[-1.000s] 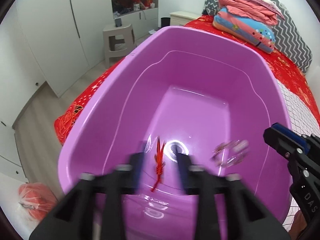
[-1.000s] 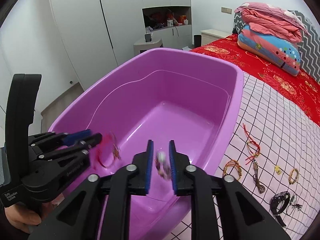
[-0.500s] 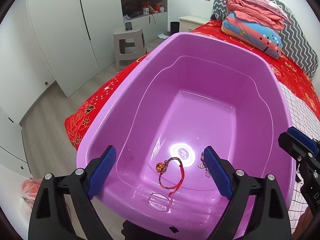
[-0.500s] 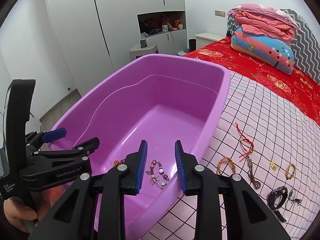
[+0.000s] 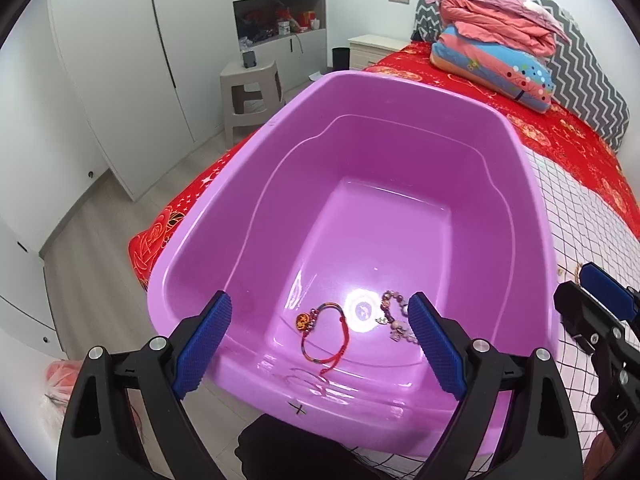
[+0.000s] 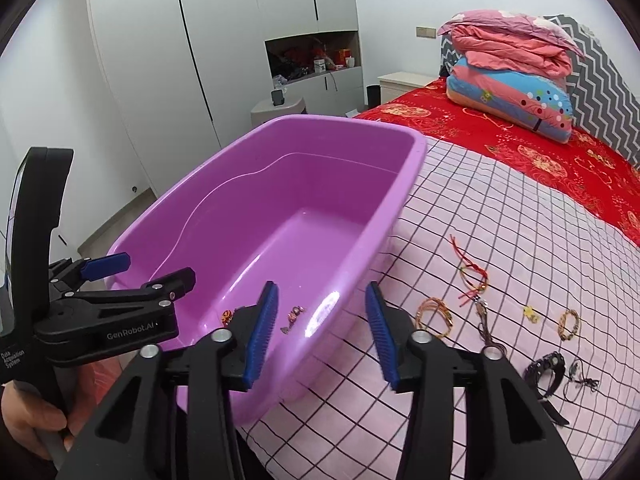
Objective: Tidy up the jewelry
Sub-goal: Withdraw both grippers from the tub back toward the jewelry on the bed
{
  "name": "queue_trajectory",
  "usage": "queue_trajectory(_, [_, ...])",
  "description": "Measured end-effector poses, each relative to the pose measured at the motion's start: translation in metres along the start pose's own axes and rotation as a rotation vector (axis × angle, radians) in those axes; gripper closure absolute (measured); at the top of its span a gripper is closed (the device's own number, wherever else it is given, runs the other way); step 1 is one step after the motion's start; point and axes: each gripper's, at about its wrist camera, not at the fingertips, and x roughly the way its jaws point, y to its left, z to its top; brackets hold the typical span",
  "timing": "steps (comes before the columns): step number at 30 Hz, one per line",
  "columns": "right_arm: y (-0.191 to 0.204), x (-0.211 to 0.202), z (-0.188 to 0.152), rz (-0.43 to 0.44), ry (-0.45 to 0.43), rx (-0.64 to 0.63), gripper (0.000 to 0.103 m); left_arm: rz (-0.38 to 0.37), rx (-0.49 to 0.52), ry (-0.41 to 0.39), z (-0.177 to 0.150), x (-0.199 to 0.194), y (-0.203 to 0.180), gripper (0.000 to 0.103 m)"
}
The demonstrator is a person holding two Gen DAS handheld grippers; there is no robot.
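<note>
A purple plastic tub (image 5: 400, 92) stands on the bed; it also shows in the right wrist view (image 6: 408, 160). On its floor lie a red cord bracelet with a gold charm (image 5: 322, 332) and a beaded bracelet (image 5: 394, 316). My left gripper (image 5: 320, 344) is open and empty above the tub's near end. My right gripper (image 6: 322, 332) is open and empty over the tub's right rim. More jewelry lies on the checked cloth: red cord bracelets (image 6: 472, 272), an orange bracelet (image 6: 434, 314), a small yellow charm (image 6: 530, 312), a beaded ring bracelet (image 6: 569, 323) and a black watch (image 6: 546, 368).
Folded quilts (image 6: 516, 76) are stacked at the head of the bed. A grey plastic stool (image 5: 250, 92) stands on the floor by the white wardrobes (image 5: 120, 60). An orange bag (image 5: 60, 380) lies on the floor at the left.
Both grippers opened and let go of their bracelets, which now lie on the tub floor. Both grippers pulled back and up; the right one shifted right toward the cloth.
</note>
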Motion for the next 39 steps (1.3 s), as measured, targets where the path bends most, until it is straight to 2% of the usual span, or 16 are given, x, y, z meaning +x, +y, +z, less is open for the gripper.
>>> queue_trajectory(13, [-0.035, -0.034, -0.042, -0.060, -0.044, 0.078, 0.044, -0.096, 0.022, -0.020, -0.021, -0.023, -0.035, 0.013])
queue_trajectory(23, [-0.084, -0.068, -0.094, -0.141, -0.057, 0.184, 0.043, -0.163, 0.105, -0.103, -0.046, -0.053, -0.084, 0.009])
queue_trajectory(31, [-0.118, -0.090, -0.132, -0.187, -0.054, 0.242, 0.043, -0.236, 0.168, -0.087, -0.067, -0.059, -0.127, 0.008])
queue_trajectory(39, [-0.145, -0.100, -0.161, -0.216, -0.055, 0.299, 0.042, -0.271, 0.227, -0.083, -0.089, -0.067, -0.165, 0.008])
